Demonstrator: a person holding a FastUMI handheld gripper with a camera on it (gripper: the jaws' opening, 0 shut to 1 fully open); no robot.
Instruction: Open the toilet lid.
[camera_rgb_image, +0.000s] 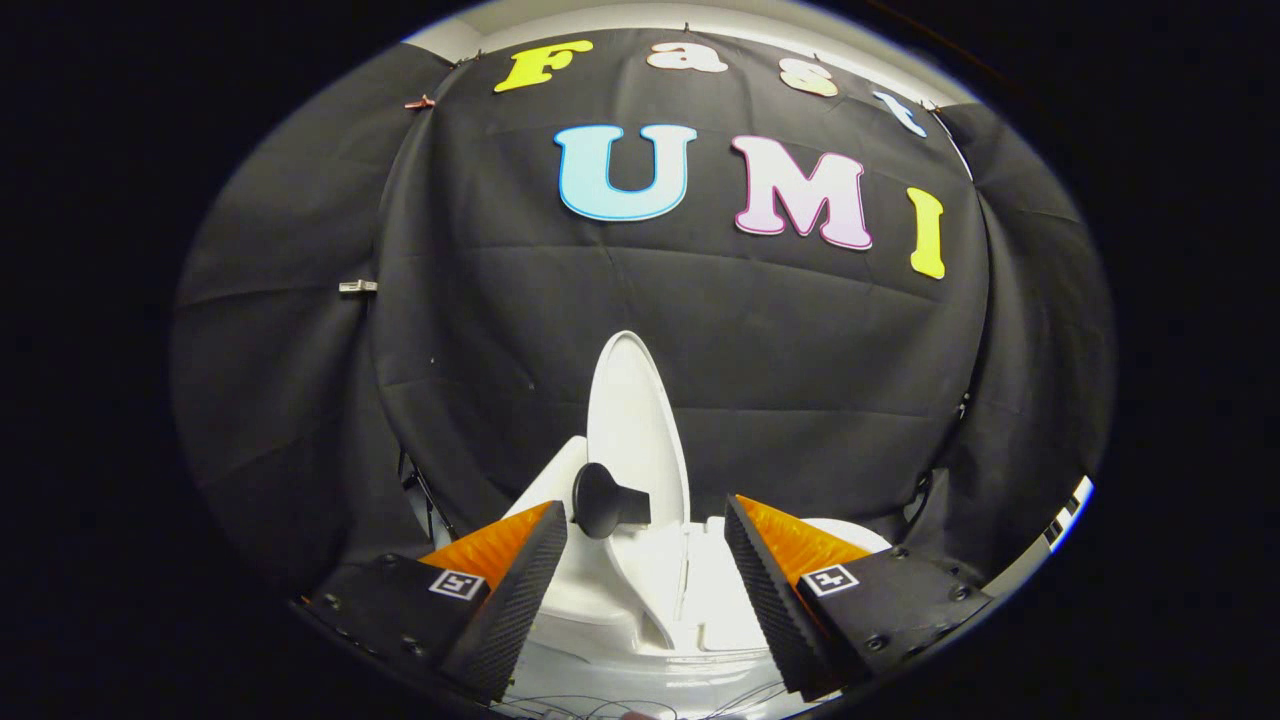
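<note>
Tool (645, 520) agape — raised toilet lid (635, 420) beyond

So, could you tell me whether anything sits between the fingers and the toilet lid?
Nothing visible does. The gripper is open, its fingers apart, and the toilet lid stands raised just beyond them, with its dark knob facing the gap.

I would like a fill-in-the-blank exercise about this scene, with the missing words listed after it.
1. The white plastic toilet lid stands ____, raised off the white toilet bowl.
2. The tongs are ____, with a gap between the two fingers.
3. A round black knob sticks out from the lid, just ahead of the ____ finger.
4. Behind the toilet hangs a ____ cloth wall.

Missing words: upright; open; left; black
</note>
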